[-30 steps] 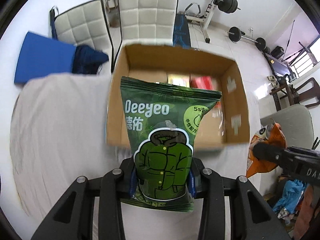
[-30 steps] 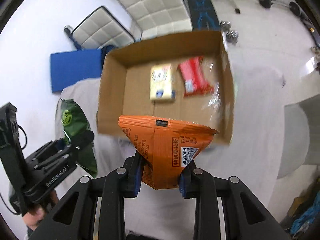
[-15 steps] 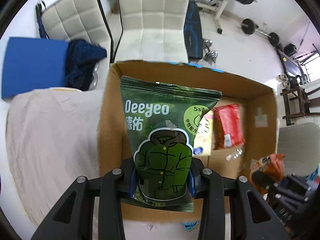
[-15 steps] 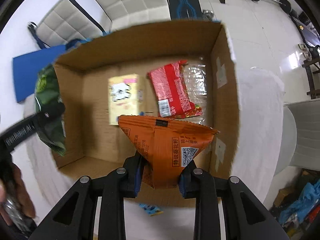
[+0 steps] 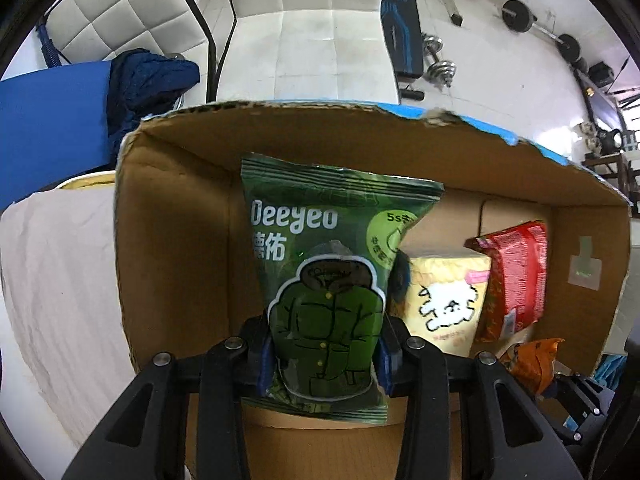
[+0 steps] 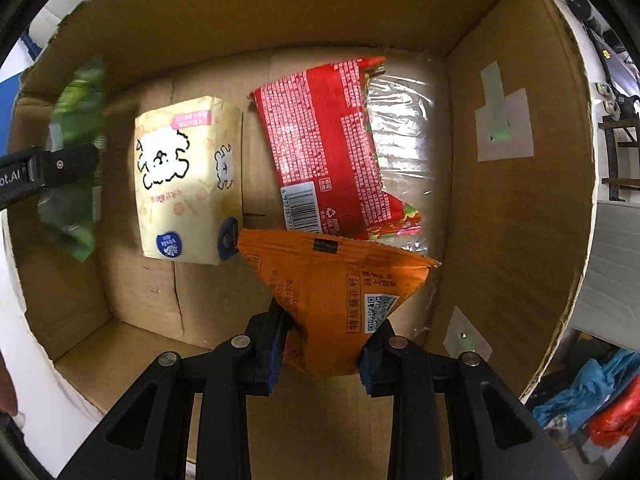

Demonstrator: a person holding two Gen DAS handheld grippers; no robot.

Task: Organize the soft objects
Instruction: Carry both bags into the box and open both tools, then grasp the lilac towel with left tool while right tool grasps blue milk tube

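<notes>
Both tongs are clamped on soft packs and point down into the cardboard box (image 6: 516,184). On the left, the left gripper (image 5: 324,356) pinches the lower half of a green Deeyeo wet-wipe pack (image 5: 332,284), which stands upright between the blue pads with its crimped top edge toward the box's far wall. On the right, the right gripper (image 6: 322,354) squeezes the narrow bottom of an orange snack bag (image 6: 340,292); its jaws have just been opening a touch, yet the pads still press the bag, and the bag fans out wide above them.

Just past the orange bag, on the box floor, lie a yellow tissue pack (image 6: 188,184) printed with a fluffy white dog and a red noodle packet (image 6: 332,152) face down, barcode showing, partly over a sheet of clear plastic wrap (image 6: 404,140). The green pack hangs at the left end of the box, over bare cardboard beside the tissue pack.

The step in hand looks like the drop into the box. To do it well, each pack should go low over its own free patch before the jaws part: green pack into the left strip, clear of the tissue pack; orange bag onto the near floor, short of the red packet, so nothing lands on edge or piles up. Opening slowly lets these light pouches slide free rather than cling to a pad.
</notes>
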